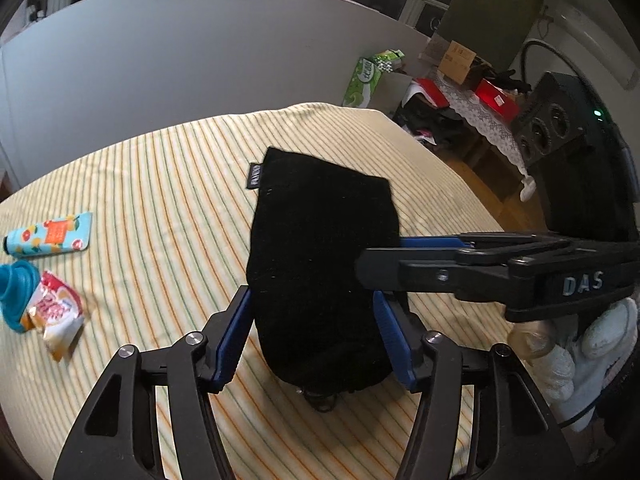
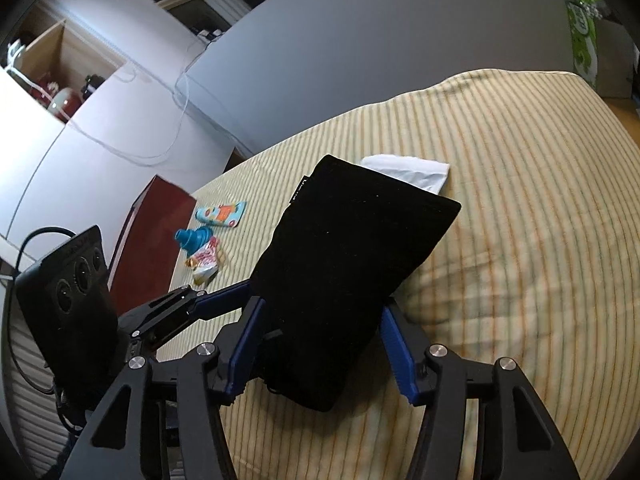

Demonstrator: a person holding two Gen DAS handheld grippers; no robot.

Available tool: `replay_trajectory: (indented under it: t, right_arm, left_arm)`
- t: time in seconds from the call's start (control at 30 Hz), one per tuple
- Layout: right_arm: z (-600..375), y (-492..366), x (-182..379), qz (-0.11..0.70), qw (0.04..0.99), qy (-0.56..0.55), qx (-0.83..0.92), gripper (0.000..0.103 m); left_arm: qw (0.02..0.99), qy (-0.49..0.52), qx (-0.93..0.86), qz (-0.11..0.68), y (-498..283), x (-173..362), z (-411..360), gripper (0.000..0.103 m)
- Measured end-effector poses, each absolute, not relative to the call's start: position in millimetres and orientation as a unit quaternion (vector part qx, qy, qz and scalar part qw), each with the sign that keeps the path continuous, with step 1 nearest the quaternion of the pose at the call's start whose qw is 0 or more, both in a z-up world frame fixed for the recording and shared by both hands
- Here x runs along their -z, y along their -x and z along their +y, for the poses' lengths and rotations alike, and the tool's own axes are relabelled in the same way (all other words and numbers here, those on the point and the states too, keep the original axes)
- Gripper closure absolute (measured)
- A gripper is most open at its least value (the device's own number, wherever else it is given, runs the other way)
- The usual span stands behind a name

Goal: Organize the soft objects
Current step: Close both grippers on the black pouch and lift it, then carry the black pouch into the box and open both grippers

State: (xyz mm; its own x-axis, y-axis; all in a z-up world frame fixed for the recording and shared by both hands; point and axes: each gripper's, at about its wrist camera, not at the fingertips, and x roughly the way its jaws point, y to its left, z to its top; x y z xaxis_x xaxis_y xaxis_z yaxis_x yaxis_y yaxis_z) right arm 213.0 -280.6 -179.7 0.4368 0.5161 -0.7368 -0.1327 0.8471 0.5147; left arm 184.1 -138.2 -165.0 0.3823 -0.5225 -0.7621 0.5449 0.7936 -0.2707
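- The black fabric pouch [image 1: 320, 264] lies mid-bed on the striped sheet [image 1: 160, 184].
- The left gripper [image 1: 314, 336] and right gripper [image 2: 320, 344] both straddle its near end, fingers spread, apparently not yet clamped.
- A tube [image 1: 50, 236], a snack packet [image 1: 60, 316] and a teal item [image 1: 16, 292] wait to the left; sorting looks barely started.

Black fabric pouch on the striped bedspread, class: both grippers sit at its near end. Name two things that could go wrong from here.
1. The left gripper and right gripper both straddle the near end of the black pouch, jaws open. The right fingers cross beside the left ones, so closing together might make them collide.
2. The white cloth lies partly behind the pouch; dragging the pouch forward might disturb it.
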Motion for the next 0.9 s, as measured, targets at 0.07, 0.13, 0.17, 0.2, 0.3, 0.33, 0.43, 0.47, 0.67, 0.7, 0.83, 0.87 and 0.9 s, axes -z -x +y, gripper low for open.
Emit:
replay_trajectory:
  t: [0.07,0.13,0.17,0.2,0.3,0.33,0.43,0.47,0.67,0.7,0.83,0.87,0.9]
  right_arm:
    - [-277.1,-210.4,181.8,0.495,0.822,-0.198,-0.200,0.049]
    - [-273.3,-206.3,182.2,0.495,0.821,-0.199,-0.205,0.049]
    - [-271.2,-204.5,181.8,0.495,0.820,-0.198,-0.209,0.049]
    - [-269.0,-203.1,181.4,0.495,0.820,-0.197,-0.212,0.049]
    - [-258.7,-197.5,181.0,0.495,0.819,-0.191,-0.220,0.049]
    - [-255.2,-195.7,181.1,0.495,0.819,-0.189,-0.221,0.049]
    - [-247.4,-191.5,179.7,0.493,0.819,-0.183,-0.229,0.049]
    - [-244.6,-190.4,178.8,0.493,0.819,-0.181,-0.232,0.049]
    - [-225.2,-187.2,167.2,0.485,0.819,-0.175,-0.251,0.049]
    - [-222.7,-186.8,165.0,0.483,0.820,-0.174,-0.253,0.049]
    - [-209.6,-188.9,152.0,0.470,0.824,-0.170,-0.266,0.049]
    - [-204.6,-190.8,147.9,0.467,0.825,-0.169,-0.270,0.049]
    - [-203.2,-191.0,145.2,0.466,0.825,-0.169,-0.273,0.049]
  left_arm:
    - [0.832,-0.009,0.322,0.452,-176.7,163.5,-134.5,0.043]
    - [0.834,-0.006,0.319,0.449,-170.4,162.9,-130.8,0.043]
    - [0.835,-0.004,0.319,0.448,-167.0,162.7,-128.6,0.043]
    - [0.836,-0.001,0.318,0.448,-163.2,162.6,-126.1,0.043]
    - [0.840,0.006,0.313,0.444,-154.4,162.4,-119.5,0.043]
    - [0.841,0.008,0.311,0.442,-151.4,161.8,-117.3,0.043]
    - [0.848,0.015,0.304,0.433,-143.2,157.3,-108.8,0.044]
    - [0.851,0.017,0.303,0.430,-140.9,155.1,-105.6,0.045]
    - [0.865,0.015,0.291,0.408,-130.9,138.2,-87.9,0.047]
    - [0.869,0.016,0.288,0.403,-129.8,134.9,-84.4,0.047]
    - [0.881,0.013,0.276,0.383,-126.3,122.8,-69.5,0.051]
    - [0.885,0.012,0.273,0.378,-126.1,118.1,-64.2,0.051]
    - [0.887,0.013,0.270,0.375,-125.9,115.2,-61.8,0.051]
